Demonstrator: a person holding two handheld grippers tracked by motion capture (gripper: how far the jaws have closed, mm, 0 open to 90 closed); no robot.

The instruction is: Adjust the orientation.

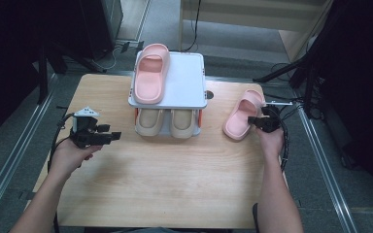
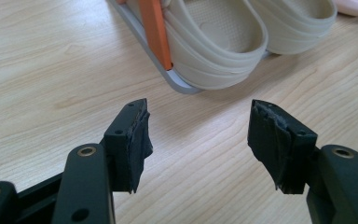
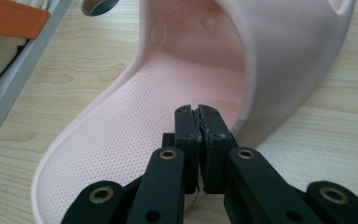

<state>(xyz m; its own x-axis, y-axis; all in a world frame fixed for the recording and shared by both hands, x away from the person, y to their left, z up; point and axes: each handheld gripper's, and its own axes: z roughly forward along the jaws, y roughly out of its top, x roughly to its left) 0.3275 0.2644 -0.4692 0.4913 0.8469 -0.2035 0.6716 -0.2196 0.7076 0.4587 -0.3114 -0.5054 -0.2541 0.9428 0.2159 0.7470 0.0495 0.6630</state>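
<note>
The right tool [image 3: 198, 112], its jaws pressed together on nothing, is hovering over the heel of the pink slipper [image 1: 243, 116] lying on the bench [image 1: 175, 179] right of the shoe rack [image 1: 194, 82], likely light, flexible foam, best pinched at the sidewall rim.

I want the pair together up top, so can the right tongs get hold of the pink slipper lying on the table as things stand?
Probably yes. The right tongs sit right over the pink slipper, pads together above its footbed just behind the strap, with nothing between them and it. They are shut, so they would need to open first to grip the rim or strap.
</note>
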